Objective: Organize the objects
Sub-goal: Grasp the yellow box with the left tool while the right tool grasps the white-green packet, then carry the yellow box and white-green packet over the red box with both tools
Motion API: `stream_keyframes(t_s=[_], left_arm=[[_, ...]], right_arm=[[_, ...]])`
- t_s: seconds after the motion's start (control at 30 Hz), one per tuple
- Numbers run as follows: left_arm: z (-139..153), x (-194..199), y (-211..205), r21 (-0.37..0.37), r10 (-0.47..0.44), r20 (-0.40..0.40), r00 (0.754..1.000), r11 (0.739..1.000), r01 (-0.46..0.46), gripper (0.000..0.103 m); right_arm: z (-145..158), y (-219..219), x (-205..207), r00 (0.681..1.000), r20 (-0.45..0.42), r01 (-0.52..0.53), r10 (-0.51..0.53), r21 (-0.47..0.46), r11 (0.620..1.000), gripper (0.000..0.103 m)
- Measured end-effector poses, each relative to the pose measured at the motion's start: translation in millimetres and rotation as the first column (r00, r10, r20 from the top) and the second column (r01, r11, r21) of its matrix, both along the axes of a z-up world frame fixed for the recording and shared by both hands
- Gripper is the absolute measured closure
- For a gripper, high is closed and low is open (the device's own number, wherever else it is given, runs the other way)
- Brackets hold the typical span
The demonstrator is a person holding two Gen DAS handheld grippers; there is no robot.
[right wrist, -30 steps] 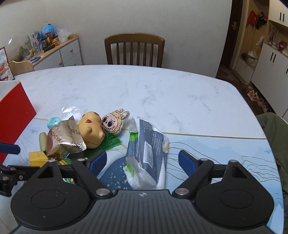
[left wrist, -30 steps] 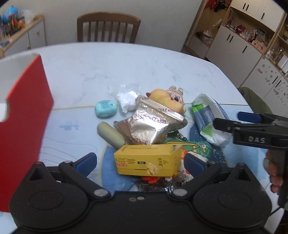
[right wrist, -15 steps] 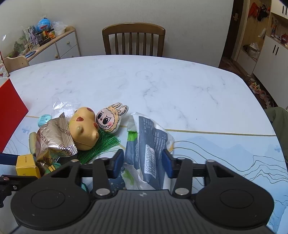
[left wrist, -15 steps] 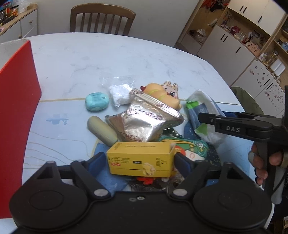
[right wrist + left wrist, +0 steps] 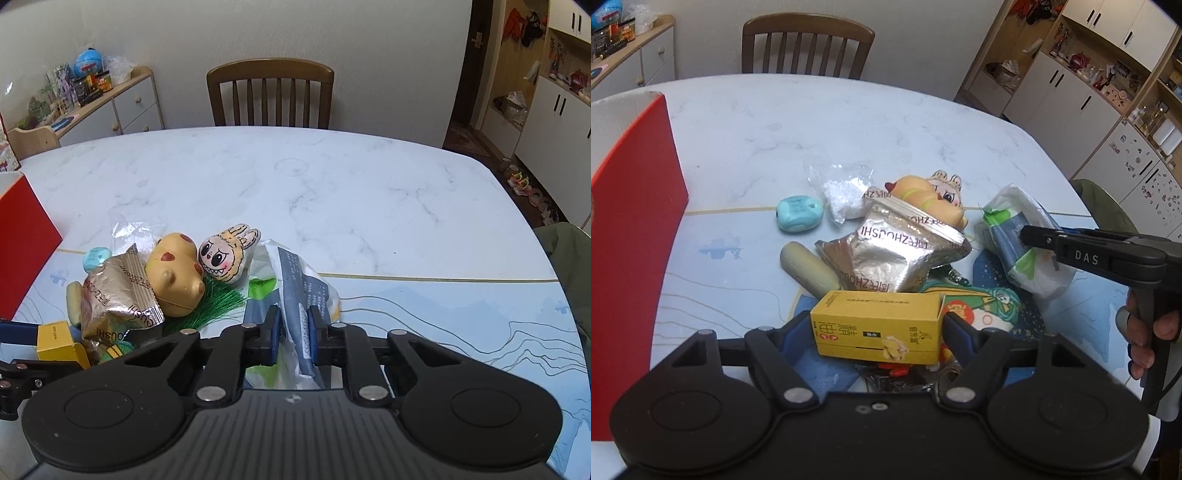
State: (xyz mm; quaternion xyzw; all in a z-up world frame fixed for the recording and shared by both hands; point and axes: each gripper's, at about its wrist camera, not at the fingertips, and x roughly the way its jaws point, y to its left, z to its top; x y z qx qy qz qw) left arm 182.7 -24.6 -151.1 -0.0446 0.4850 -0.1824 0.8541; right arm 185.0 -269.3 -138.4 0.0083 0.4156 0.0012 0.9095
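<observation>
- Far left, the red box (image 5: 631, 236) stands on the table (image 5: 849, 122); its inside is hidden.
- The left gripper (image 5: 877, 328) clasps the yellow carton (image 5: 875, 325) at the pile's near edge.
- At right, the right gripper (image 5: 293, 332) pinches the wipes pack (image 5: 303, 291).

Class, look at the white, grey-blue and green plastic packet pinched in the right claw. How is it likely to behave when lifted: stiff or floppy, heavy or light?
The plastic packet is wrinkled and puckers where the right claw pinches it, so it will probably sag rather than hold shape. It looks soft and puffy, so it is likely light for its bulk. The glossy film may slip in a narrow pinch.
</observation>
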Motion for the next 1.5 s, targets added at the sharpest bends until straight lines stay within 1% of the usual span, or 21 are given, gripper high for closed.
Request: stream_keyframes(t_s=[0.17,0.33,0.53,0.8,1.13,1.33,1.5], left_arm=[[13.3,-8.0,-0.4,0.008,0.004,0.020,1.000,1.000,-0.004,0.028],[30.4,-21.0,-1.0,0.009,0.006,0.046,0.999,1.000,-0.007,0.028],[52.4,-41.8,1.8,0.013,0.022,0.078,0.997,1.000,-0.023,0.028],[83.7,-74.7,10.2,0.017,0.070,0.130,0.989,0.997,-0.072,0.028],[118.4,-103.4,30.8,0.043,0.132,0.192,0.972,0.989,-0.143,0.028],[129.8,-104.1,51.8,0.035,0.162,0.207,0.965,0.984,-0.173,0.028],[133.1,-96.1,79.5,0.039,0.176,0.217,0.960,0.981,-0.188,0.028]], right_arm=[[14.8,-3.1,-12.4,1.000,0.019,0.011,-0.011,0.016,1.000,0.088],[36.0,-3.1,-33.0,0.999,0.044,0.003,-0.005,0.044,0.999,0.088],[63.5,4.4,-61.7,0.997,0.080,-0.023,0.016,0.079,0.997,0.088],[95.0,21.0,-95.8,0.991,0.114,-0.080,0.067,0.118,0.990,0.088],[129.4,59.2,-124.0,0.971,0.150,-0.205,0.186,0.123,0.971,0.088],[146.4,85.9,-128.0,0.956,0.177,-0.259,0.236,0.119,0.959,0.088],[151.1,118.6,-119.5,0.946,0.180,-0.292,0.268,0.120,0.949,0.088]])
